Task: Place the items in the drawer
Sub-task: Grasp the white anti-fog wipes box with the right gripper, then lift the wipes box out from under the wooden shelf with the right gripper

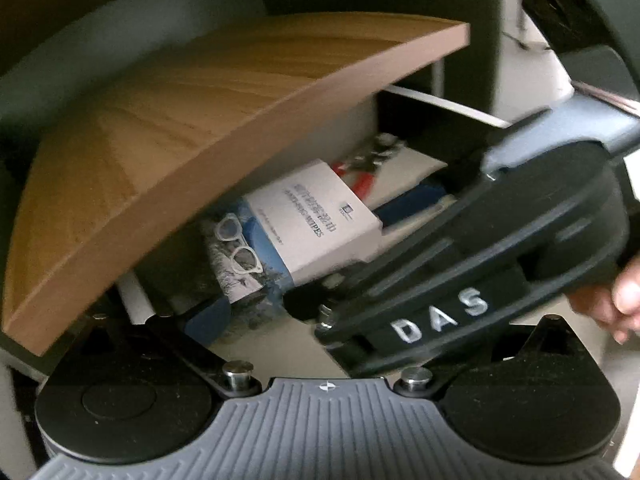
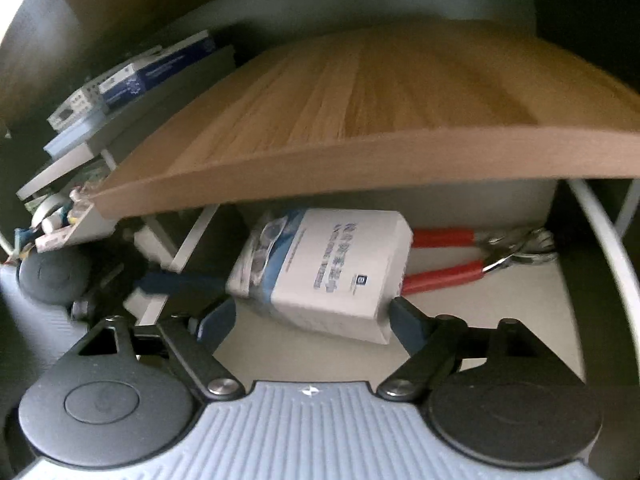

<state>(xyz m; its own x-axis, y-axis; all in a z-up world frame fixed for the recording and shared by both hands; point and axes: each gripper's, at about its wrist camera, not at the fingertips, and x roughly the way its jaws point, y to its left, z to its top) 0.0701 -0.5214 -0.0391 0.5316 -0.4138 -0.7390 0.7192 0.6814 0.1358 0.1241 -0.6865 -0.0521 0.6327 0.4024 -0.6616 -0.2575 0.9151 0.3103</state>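
Observation:
A white wipes box [image 2: 340,268] with a blue picture end lies in the open drawer [image 2: 500,320] under the wooden tabletop [image 2: 380,112]. Behind it lie red-handled pliers [image 2: 444,268]. My right gripper [image 2: 308,312] is open, its blue fingertips [image 2: 404,320] flanking the box's near end, close to it but not squeezing it. In the left wrist view the same box [image 1: 320,216] sits past the right gripper's black body [image 1: 500,240]. My left gripper [image 1: 326,312] stands wide, one blue finger [image 1: 208,320] beside the box's picture end; the other is hidden.
The tabletop edge [image 1: 168,232] overhangs the drawer's back half. The drawer's white rim [image 2: 604,248] curves along the right. A shelf at the left holds boxes [image 2: 132,76] and small clutter. A hand [image 1: 624,296] grips the right tool.

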